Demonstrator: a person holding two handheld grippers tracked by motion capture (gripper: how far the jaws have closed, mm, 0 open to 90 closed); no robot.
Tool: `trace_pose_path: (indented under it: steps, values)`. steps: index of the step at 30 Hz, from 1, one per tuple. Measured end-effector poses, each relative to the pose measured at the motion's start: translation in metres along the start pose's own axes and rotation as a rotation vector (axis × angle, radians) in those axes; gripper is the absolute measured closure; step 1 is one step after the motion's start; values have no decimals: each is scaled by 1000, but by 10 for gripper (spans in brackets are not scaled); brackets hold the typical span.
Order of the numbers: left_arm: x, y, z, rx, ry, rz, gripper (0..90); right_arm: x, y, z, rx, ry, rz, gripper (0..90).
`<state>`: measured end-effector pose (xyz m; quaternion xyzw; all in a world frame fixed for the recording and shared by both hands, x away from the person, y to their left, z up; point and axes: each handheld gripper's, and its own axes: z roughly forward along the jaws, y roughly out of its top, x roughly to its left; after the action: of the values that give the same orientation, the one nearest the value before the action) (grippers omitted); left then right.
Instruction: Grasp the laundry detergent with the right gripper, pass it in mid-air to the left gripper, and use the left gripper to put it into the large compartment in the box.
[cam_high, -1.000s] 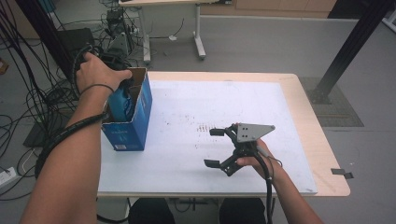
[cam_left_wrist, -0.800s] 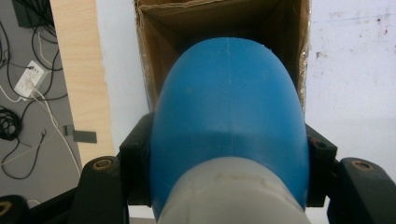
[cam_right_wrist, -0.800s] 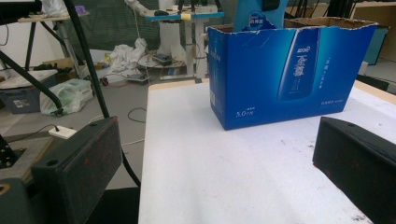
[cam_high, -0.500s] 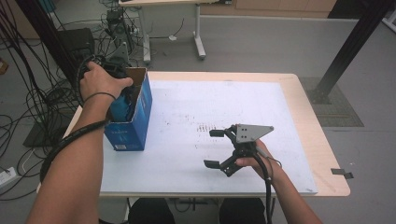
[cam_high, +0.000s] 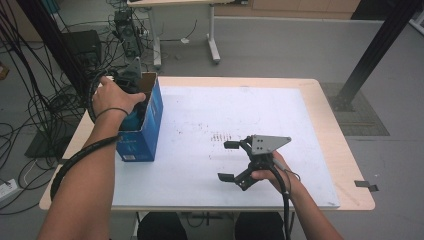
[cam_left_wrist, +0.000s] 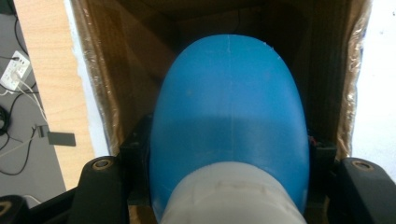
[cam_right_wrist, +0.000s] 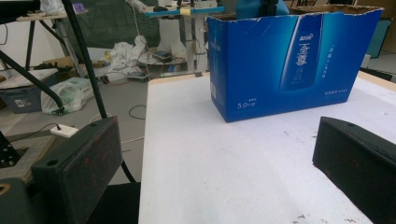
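- Lower centre of the high view: the right gripper (cam_high: 229, 161) rests on the matte white table sheet (cam_high: 210, 120), its blocky black jaws spread wide around nothing.
- Left of frame: a glossy blue cardboard box (cam_high: 145, 131), raw brown inside, stands open-topped.
- Inside it, the left gripper (cam_left_wrist: 229, 154) clamps a smooth, rounded blue plastic bottle (cam_left_wrist: 229, 107) with a pale neck.

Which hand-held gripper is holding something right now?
The left hand-held gripper, down in the blue cardboard box, clamps a blue plastic bottle; the right hand-held gripper sits open and empty.
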<state>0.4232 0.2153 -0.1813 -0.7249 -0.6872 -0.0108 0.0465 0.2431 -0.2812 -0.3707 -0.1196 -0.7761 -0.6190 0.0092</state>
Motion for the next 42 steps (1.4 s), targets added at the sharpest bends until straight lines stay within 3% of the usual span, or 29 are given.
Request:
trace_pose_path:
  steps: [12,42]
  values:
    - [3,1,14,19,0,3,380,0,-1,0,7,-1,3,14]
    - [9,-3,16,8,-13,1,379,1,-1,1,9,0,3,16]
